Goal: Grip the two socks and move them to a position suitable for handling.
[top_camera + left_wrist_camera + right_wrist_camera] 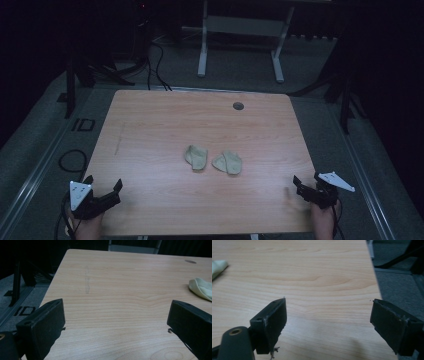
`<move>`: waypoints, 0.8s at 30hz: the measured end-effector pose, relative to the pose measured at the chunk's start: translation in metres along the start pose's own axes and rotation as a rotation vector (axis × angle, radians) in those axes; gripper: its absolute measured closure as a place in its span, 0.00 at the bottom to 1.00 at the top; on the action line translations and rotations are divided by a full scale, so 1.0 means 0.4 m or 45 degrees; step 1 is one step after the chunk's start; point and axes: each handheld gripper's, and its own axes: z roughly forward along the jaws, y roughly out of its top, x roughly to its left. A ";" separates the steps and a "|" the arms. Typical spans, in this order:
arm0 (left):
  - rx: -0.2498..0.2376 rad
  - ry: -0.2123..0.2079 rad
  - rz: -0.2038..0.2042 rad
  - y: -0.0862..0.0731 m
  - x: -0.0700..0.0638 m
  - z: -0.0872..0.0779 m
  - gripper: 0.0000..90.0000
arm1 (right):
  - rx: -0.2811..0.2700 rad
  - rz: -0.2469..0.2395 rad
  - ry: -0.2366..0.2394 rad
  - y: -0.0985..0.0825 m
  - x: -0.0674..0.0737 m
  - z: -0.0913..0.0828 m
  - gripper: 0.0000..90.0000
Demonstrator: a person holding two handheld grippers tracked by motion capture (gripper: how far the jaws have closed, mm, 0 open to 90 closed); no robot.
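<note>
The work seemed only at its start; two pale socks, the left sock [196, 157] and the right sock [228, 162], lay just beside each other mid-table [150, 125]; the left gripper [103, 187] and right gripper [306, 182] hovered at the near corners, jaws spread wide, holding nothing; next, I judged, each should reach inward to a sock.

Two soft cloth socks [214, 160] on smooth matt wood-grain table [150, 125]
</note>
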 end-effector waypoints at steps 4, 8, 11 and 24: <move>-0.006 -0.013 0.028 0.004 0.002 0.004 0.02 | 0.002 -0.027 0.078 0.000 -0.001 0.005 0.16; -0.002 -0.007 0.035 0.006 0.004 0.005 0.02 | 0.036 -0.027 0.131 0.006 -0.003 0.010 0.16; -0.008 -0.050 0.041 0.006 -0.004 0.010 0.02 | 0.100 -0.085 0.179 0.016 0.001 0.015 0.16; -0.037 -0.151 0.020 0.007 -0.031 0.018 0.02 | 0.169 -0.213 0.374 0.052 0.041 0.054 0.15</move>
